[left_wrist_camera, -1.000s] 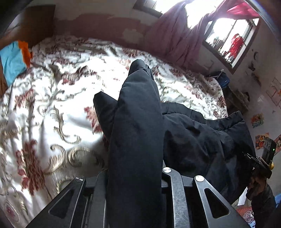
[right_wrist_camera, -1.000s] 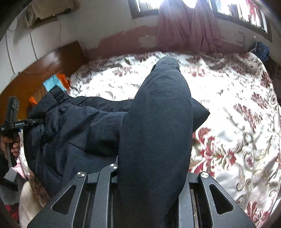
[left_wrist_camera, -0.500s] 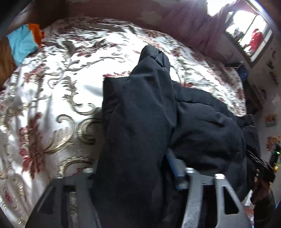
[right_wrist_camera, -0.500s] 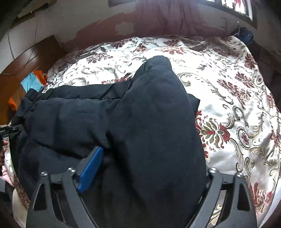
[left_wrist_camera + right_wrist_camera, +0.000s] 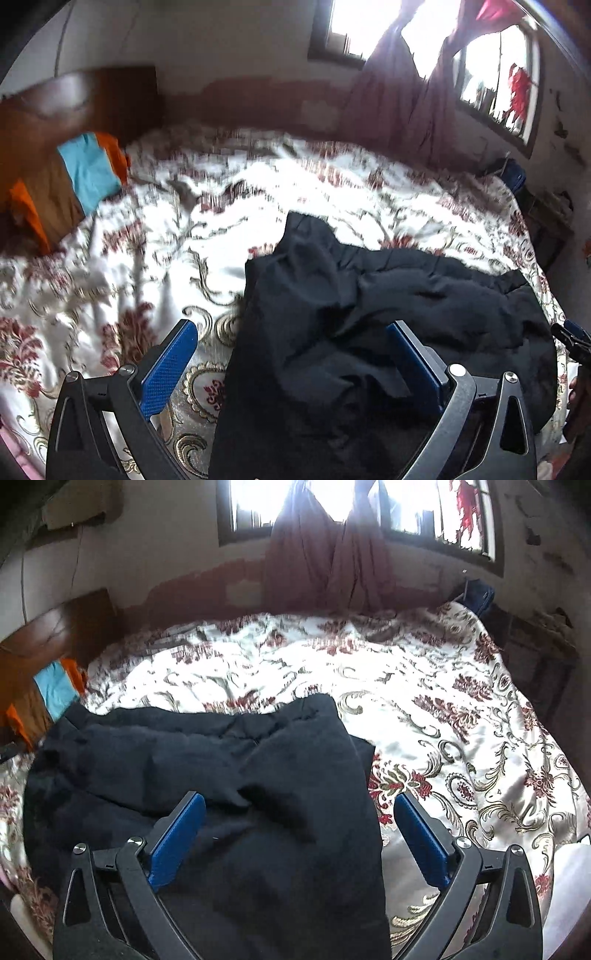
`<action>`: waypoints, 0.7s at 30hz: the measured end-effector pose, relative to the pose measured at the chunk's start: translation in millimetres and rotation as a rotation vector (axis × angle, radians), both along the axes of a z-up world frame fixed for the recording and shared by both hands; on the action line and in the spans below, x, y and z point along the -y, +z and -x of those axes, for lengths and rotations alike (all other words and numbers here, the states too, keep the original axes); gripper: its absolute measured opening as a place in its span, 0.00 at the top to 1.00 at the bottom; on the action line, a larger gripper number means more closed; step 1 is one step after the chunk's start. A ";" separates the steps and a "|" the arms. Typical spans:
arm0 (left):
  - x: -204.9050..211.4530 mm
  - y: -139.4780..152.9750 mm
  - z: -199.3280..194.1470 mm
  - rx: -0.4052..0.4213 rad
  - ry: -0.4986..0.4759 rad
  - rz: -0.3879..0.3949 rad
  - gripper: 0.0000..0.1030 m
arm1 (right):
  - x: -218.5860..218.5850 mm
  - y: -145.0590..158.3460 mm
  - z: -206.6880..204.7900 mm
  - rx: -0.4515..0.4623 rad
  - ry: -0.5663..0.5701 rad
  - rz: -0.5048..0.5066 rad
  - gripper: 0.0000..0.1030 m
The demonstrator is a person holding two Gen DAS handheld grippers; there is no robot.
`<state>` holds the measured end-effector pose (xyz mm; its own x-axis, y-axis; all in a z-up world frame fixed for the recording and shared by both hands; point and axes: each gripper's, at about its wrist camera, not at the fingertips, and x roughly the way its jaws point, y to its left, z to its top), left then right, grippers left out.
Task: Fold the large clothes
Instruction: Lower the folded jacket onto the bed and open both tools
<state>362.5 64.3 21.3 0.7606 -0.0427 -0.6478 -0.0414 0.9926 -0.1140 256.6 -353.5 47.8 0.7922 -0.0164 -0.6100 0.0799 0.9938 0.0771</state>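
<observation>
A large black padded garment [image 5: 369, 332] lies folded over itself on the near side of a bed; it also shows in the right wrist view [image 5: 221, 775]. My left gripper [image 5: 291, 332] is open, its blue-padded jaws standing wide on either side of the garment's left end. My right gripper [image 5: 301, 806] is open too, its jaws spread over the garment's right end. Neither gripper holds cloth. The right gripper's tip [image 5: 572, 339] shows at the far right of the left wrist view.
The bed carries a white cover with red and gold flowers [image 5: 461, 720]. A wooden headboard [image 5: 74, 103] with blue and orange cloth [image 5: 88, 173] stands at the left. Windows with maroon curtains [image 5: 325, 554] are behind. A dark bag [image 5: 478, 594] sits at the far right corner.
Both grippers were shut on the garment's ends and held them up. They lowered the ends onto the garment, opened and let go. Both views have tilted up and back.
</observation>
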 end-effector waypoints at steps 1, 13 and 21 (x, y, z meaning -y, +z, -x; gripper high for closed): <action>3.6 3.0 4.6 0.015 0.000 -0.008 0.00 | -3.4 4.2 5.8 0.022 0.000 0.000 0.03; 46.6 33.3 72.8 0.151 -0.002 -0.092 0.00 | -38.9 41.0 73.1 0.221 0.032 0.004 0.03; 63.0 53.1 113.4 0.248 -0.003 -0.047 0.00 | -56.1 57.9 107.6 0.297 0.043 -0.001 0.03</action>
